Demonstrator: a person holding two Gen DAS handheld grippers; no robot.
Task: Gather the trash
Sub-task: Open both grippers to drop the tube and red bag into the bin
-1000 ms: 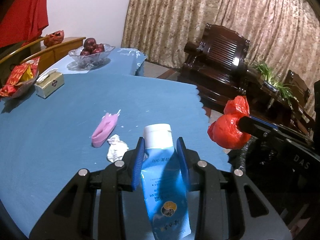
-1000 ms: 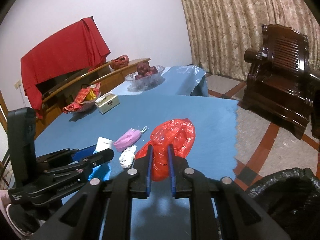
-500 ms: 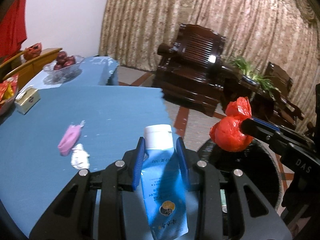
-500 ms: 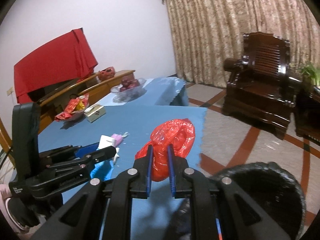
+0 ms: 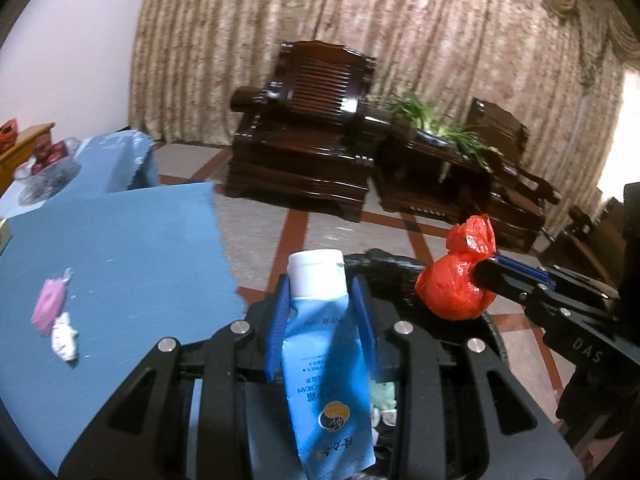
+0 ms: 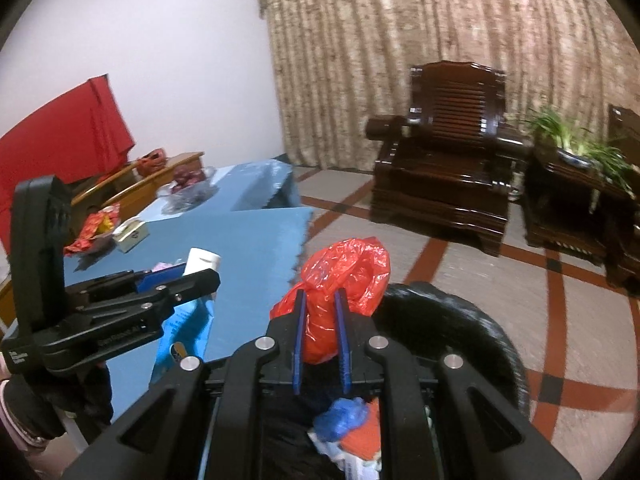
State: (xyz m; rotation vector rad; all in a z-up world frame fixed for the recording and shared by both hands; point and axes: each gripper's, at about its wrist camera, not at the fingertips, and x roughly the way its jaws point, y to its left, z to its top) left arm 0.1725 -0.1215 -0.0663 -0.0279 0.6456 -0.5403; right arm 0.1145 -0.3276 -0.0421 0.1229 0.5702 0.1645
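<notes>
In the left wrist view, the left hand-held gripper (image 5: 320, 300) is clamped on a blue tube (image 5: 326, 364) with a white cap (image 5: 317, 272), its blue pads pressing the tube's sides just below the cap, cap end pointing forward. The tube hangs past the edge of the blue-covered surface (image 5: 120, 248), over the black-lined trash bin (image 5: 384, 268) on the tiled floor. To the right, the right hand-held gripper (image 5: 486, 270) reaches in from the side, closed on a knotted red plastic bag (image 5: 456, 288) that is held above the bin's rim. On the surface to the left lie a pink wrapper (image 5: 47, 307) and, touching it, a crumpled white scrap (image 5: 64, 338); a glass bowl of dark red fruit (image 5: 46, 160) stands on a second blue-covered table further back. In the right wrist view, the right hand-held gripper (image 6: 320, 304) has its jaws drawn narrow, pinching the red plastic bag (image 6: 340, 276), which bulges out above and beside the pads. Just below is the open trash bin (image 6: 472, 320), with a blue wad (image 6: 342, 416) and other scraps inside. At left, the left hand-held gripper (image 6: 200, 276) holds the blue tube (image 6: 184, 320) over the edge of the surface (image 6: 248, 240), beside the bin. Behind stand a dark wooden armchair (image 6: 444, 176) and patterned curtains (image 6: 420, 40).
</notes>
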